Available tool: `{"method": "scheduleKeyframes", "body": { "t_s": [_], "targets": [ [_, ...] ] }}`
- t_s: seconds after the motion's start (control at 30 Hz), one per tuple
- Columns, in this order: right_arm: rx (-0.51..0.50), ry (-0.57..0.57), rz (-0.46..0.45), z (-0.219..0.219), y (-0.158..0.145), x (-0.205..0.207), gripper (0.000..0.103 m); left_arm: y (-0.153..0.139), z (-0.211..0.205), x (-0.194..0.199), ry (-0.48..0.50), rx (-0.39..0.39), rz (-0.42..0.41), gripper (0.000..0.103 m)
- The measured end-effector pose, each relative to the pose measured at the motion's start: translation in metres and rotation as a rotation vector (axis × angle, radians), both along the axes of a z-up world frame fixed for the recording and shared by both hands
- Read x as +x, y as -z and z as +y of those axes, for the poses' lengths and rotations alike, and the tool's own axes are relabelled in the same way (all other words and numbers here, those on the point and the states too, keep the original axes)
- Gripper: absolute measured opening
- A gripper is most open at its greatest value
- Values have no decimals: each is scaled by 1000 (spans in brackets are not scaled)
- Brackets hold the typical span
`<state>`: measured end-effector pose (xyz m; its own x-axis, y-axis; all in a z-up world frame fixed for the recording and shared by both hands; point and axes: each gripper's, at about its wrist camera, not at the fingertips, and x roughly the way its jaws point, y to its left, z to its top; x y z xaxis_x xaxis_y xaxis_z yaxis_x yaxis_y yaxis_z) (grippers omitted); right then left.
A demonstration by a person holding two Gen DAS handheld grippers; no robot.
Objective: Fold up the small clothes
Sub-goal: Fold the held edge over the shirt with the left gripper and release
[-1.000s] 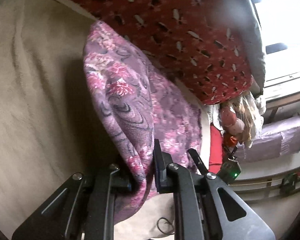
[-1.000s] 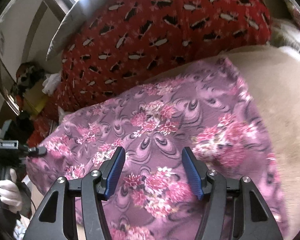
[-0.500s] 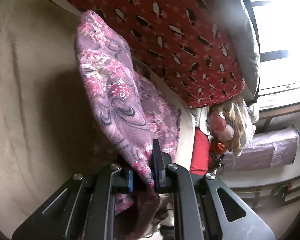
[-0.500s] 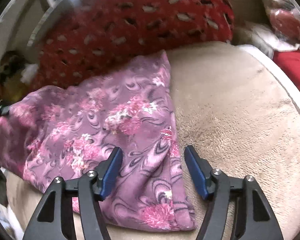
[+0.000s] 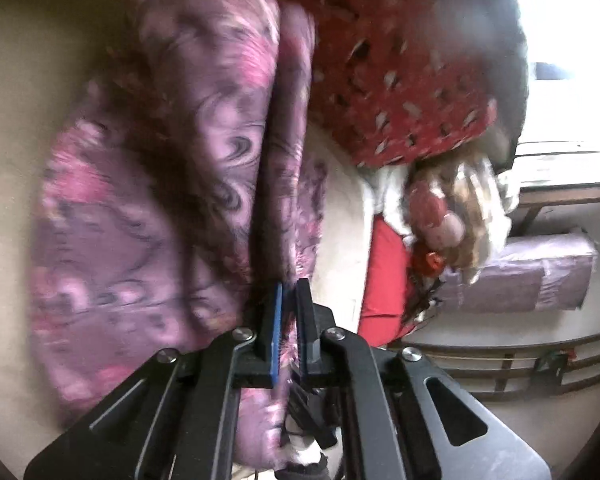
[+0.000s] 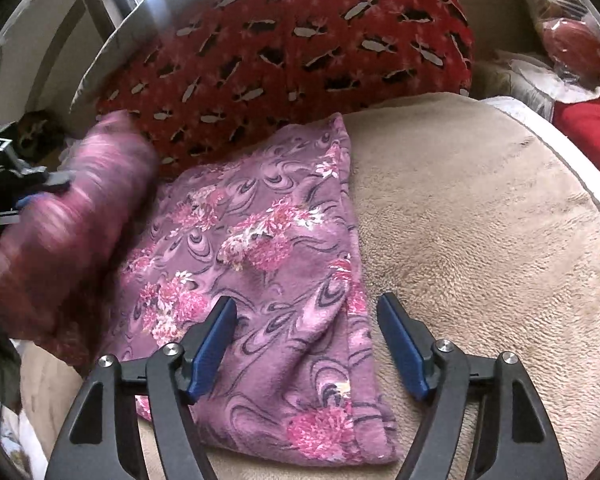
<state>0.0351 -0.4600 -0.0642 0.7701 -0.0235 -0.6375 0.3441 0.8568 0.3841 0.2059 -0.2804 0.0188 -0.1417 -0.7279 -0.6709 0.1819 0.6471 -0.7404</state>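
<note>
Left wrist view: my left gripper [image 5: 289, 312] is pinched tight on a fold of the purple floral fleece cloth [image 5: 172, 184], lifting that side off the beige plush blanket [image 5: 16, 80].

Right wrist view: my right gripper [image 6: 306, 340] hangs wide apart, holding nothing, over the cloth's near edge. The cloth [image 6: 268, 264] lies against the red patterned pillow [image 6: 300, 40] at the blanket's [image 6: 480, 220] far edge.

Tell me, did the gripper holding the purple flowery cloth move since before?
Yes. The left gripper, shut on the purple cloth, has carried its edge up toward the red cushion.
</note>
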Motion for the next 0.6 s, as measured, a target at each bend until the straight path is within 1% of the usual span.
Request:
{"method": "scheduleKeyframes", "body": {
  "t_s": [0.07, 0.13, 0.2, 0.3, 0.4, 0.47, 0.53, 0.6],
  "targets": [
    [3, -1, -4, 0, 0, 0, 75, 18, -17, -2, 25, 47, 9, 4],
    [7, -2, -9, -1, 0, -1, 75, 39, -25, -2, 26, 78, 57, 4],
    [13, -2, -13, -1, 1, -1, 75, 57, -25, -1, 18, 86, 108, 4],
    [19, -3, -19, -3, 2, -1, 75, 68, -20, -1, 14, 82, 140, 4],
    [27, -4, -24, -5, 2, -1, 75, 68, -17, -2, 15, 77, 152, 4],
    [27, -5, -24, -5, 2, -1, 75, 62, -19, -4, 35, 82, 137, 5],
    [28, -5, -24, -5, 2, -1, 75, 48, -20, -7, 67, 80, 104, 5],
    [29, -5, -25, -5, 2, -1, 75, 30, -16, -5, 78, 63, 60, 5]
  ]
}}
